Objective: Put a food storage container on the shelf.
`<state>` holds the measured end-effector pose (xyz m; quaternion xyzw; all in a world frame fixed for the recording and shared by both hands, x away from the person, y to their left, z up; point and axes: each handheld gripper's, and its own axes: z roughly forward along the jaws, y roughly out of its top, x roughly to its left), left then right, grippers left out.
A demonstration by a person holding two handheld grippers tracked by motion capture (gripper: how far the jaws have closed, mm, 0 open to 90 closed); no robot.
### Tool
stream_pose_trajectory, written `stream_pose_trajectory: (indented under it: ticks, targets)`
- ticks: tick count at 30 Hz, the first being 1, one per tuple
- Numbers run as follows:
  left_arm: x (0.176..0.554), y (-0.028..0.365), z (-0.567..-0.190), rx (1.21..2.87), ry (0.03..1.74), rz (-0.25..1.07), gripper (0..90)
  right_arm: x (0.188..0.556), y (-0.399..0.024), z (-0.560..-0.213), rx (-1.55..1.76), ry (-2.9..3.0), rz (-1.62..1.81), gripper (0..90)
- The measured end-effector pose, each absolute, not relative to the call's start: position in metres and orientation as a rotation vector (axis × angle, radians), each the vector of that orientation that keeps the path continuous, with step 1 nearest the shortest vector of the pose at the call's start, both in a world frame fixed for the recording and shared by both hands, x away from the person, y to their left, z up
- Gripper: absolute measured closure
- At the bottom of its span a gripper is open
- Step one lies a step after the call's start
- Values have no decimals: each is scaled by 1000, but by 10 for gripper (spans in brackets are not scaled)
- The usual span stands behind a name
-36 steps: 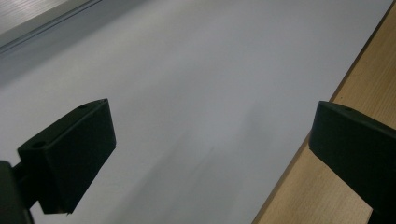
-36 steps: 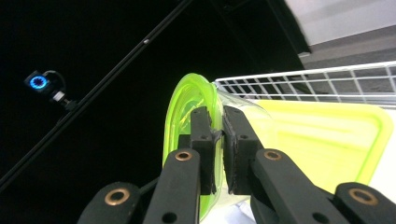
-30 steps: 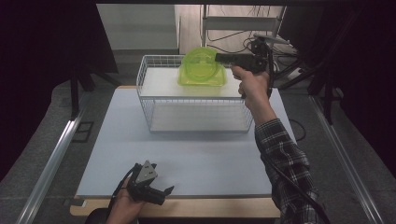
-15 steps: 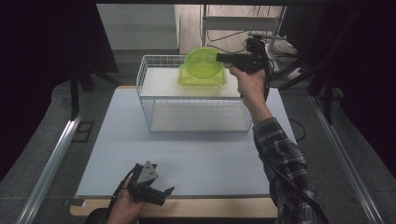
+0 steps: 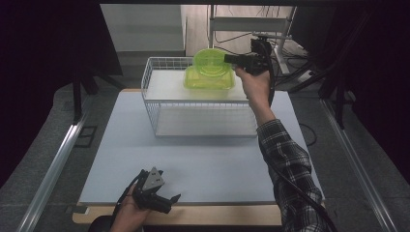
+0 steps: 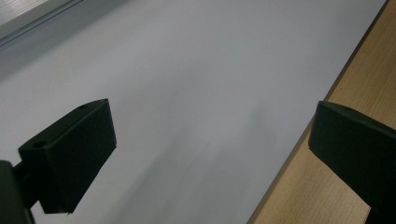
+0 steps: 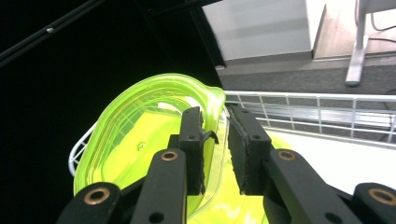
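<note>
A yellow-green see-through bowl (image 5: pixel 211 61) stands tilted on edge over a matching green container (image 5: pixel 209 81) inside the white wire basket (image 5: pixel 159 104). My right gripper (image 5: pixel 227 59) reaches in level from the right. In the right gripper view, the bowl's rim (image 7: pixel 215 100) lies between the jaws of this gripper (image 7: pixel 215 140). The jaws have just been opening, and a small gap shows beside the rim. My left gripper (image 5: pixel 169 200) rests near the table's front edge, open and with nothing between its fingers (image 6: pixel 70 154), over the white mat (image 6: pixel 196 93).
The basket stands at the back of the white mat (image 5: pixel 203 159). A wooden strip (image 5: pixel 208 215) runs along the table's front edge. Metal rails (image 5: pixel 53 169) flank the table. A stand with cables (image 5: pixel 251 24) sits behind the basket.
The right gripper and the green bowl shifted slightly up and back over the basket, and the bowl stands more upright. The left hand kept still.
</note>
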<state>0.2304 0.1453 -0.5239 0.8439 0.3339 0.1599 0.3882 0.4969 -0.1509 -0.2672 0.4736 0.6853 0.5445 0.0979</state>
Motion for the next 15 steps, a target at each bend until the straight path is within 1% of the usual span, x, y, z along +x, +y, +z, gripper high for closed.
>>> stream_pose_trajectory:
  ticks: [12,15]
  targets:
    - [230,145,-525,2152,846,405,10,499,-146,-269,1397,2000,1579,741]
    - [230,145,-524,2151,847,405,10,498,-147,-268,1389,1998,1591,712]
